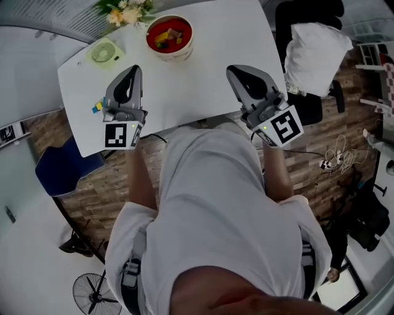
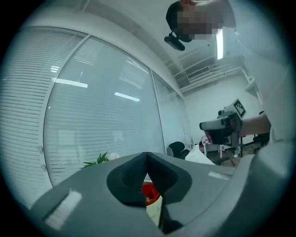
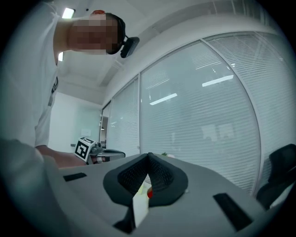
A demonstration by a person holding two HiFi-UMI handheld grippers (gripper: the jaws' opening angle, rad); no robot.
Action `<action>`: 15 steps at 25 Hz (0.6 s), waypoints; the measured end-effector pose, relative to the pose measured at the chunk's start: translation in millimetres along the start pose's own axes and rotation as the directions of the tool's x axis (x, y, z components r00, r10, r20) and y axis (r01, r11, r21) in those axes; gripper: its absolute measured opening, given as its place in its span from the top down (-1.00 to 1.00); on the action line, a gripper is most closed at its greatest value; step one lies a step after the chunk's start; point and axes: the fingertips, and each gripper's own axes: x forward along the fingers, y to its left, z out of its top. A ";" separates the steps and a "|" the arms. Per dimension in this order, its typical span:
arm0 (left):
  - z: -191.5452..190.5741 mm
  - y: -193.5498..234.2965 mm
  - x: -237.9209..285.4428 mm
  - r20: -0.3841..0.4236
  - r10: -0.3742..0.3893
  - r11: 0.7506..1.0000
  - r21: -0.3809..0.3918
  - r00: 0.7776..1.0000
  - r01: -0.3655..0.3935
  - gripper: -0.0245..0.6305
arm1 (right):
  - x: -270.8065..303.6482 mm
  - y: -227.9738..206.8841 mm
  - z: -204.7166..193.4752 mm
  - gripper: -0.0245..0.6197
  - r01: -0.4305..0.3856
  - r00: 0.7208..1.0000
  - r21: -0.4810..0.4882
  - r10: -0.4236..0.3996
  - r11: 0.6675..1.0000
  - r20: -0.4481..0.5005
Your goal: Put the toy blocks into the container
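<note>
A red bowl (image 1: 169,38) with several coloured toy blocks in it stands at the far side of the white table (image 1: 203,74). A small blue and yellow block (image 1: 97,107) lies near the table's left front edge, just left of my left gripper (image 1: 133,69). That gripper is shut and empty, pointing level toward the bowl. My right gripper (image 1: 233,71) hovers over the table's right front part, also shut with nothing held. In the left gripper view the jaws meet (image 2: 147,155) and the red bowl (image 2: 149,191) shows below them. The right gripper (image 3: 149,157) points level too.
A round green fan (image 1: 104,52) and a bunch of flowers (image 1: 126,11) sit at the table's far left. A white cushion (image 1: 315,52) rests on a dark chair to the right. A blue chair (image 1: 64,169) stands at the left, and a floor fan (image 1: 92,292) lower left.
</note>
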 end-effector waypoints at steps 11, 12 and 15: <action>27.4 -40.2 -71.9 0.083 -0.033 0.990 -0.134 0.996 0.044 0.94 | 37.0 95.3 15.3 0.92 -0.159 0.987 -0.036 0.158 0.987 -0.032; 27.7 -43.9 -76.8 0.086 -0.035 0.990 -0.134 0.996 0.046 0.94 | 35.1 101.4 14.5 0.92 -0.167 0.985 -0.046 0.165 0.985 -0.041; 41.3 -61.3 -95.8 0.088 -0.023 0.993 -0.110 0.996 0.033 0.94 | 23.7 120.9 20.2 0.92 -0.202 0.979 -0.066 0.199 0.977 -0.036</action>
